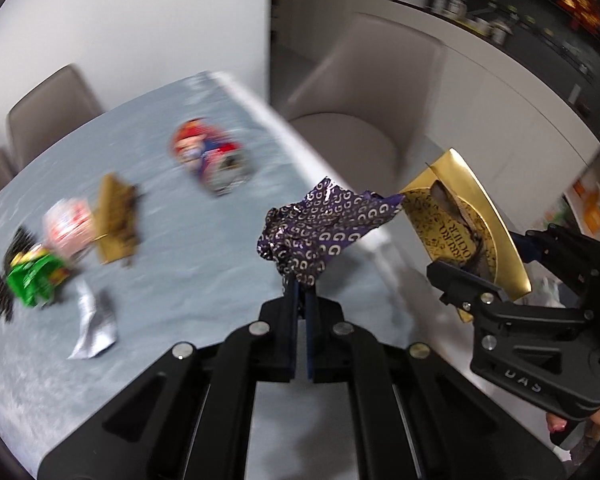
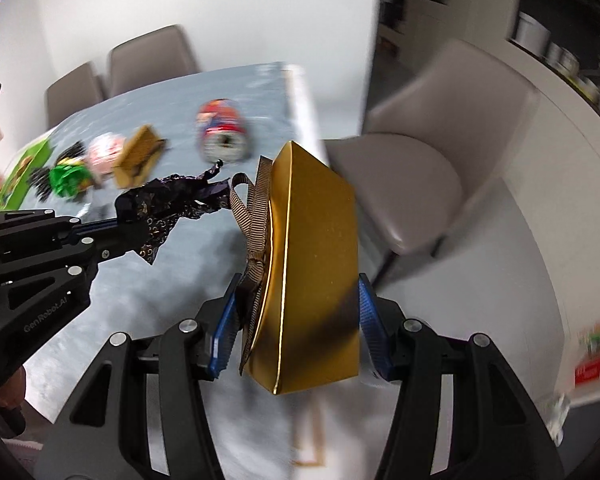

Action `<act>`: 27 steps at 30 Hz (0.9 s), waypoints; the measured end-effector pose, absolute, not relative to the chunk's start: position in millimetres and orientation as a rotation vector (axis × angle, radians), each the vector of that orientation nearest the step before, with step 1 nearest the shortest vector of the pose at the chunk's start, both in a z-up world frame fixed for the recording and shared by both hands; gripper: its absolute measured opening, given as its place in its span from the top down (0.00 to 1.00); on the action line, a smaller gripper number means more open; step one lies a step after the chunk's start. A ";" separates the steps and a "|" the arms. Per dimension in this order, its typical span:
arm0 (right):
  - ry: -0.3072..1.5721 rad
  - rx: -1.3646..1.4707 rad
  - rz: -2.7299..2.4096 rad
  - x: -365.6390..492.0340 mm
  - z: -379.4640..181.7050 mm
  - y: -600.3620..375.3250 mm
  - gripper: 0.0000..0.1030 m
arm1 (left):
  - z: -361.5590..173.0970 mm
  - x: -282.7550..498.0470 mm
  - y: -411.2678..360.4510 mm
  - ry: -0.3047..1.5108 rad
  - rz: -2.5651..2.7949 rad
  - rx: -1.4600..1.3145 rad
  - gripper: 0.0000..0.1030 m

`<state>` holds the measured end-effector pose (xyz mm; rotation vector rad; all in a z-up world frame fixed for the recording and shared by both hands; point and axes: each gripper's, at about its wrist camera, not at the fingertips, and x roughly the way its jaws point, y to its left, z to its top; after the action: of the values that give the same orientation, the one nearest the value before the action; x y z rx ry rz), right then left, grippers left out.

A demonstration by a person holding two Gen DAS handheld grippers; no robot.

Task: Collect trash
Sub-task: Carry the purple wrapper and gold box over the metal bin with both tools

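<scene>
My left gripper is shut on a crumpled purple wrapper printed with white letters, held up above the grey table. My right gripper is shut on a gold chocolate box with a brown striped ribbon, its blue pads pressing both sides. The box hangs over the table's right edge. In the left wrist view the right gripper and gold box sit to the right. In the right wrist view the left gripper and purple wrapper sit at the left.
Lying on the table are a red and blue crushed wrapper, a small gold box, a pink and white wrapper, a green wrapper and silver foil. A beige chair stands beyond the table's right edge. More chairs line the far side.
</scene>
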<state>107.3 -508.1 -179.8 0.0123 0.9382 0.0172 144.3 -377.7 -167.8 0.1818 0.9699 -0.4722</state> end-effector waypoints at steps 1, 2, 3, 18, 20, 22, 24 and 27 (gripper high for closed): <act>0.937 0.024 -0.007 101.0 -178.8 -521.7 0.49 | -167.2 141.1 -389.8 0.969 -0.491 0.191 0.97; 0.935 0.033 -0.025 95.5 -178.0 -533.2 0.49 | -167.1 136.9 -405.5 0.967 -0.512 0.200 0.97; 0.932 0.042 -0.046 89.5 -177.0 -546.9 0.49 | -167.5 133.2 -419.6 0.966 -0.528 0.207 0.97; 1.020 0.050 -0.098 34.3 -224.3 -778.8 0.49 | -237.2 90.2 -652.4 1.087 -0.565 0.150 0.97; 1.048 0.057 -0.097 37.5 -243.8 -798.1 0.49 | -263.1 92.6 -675.5 1.122 -0.555 0.132 0.97; 1.066 0.066 -0.099 41.9 -266.9 -816.1 0.49 | -285.8 97.0 -691.5 1.149 -0.547 0.124 0.97; 1.080 0.074 -0.099 47.3 -286.4 -825.9 0.49 | -312.5 104.9 -703.4 1.167 -0.538 0.114 0.97; 1.106 0.091 -0.094 58.7 -322.2 -838.5 0.49 | -348.6 119.6 -717.2 1.179 -0.518 0.095 0.96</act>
<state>58.6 -838.5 -322.2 0.0905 1.1063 -0.0945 119.6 -717.2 -348.6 0.0950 1.1793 -0.5181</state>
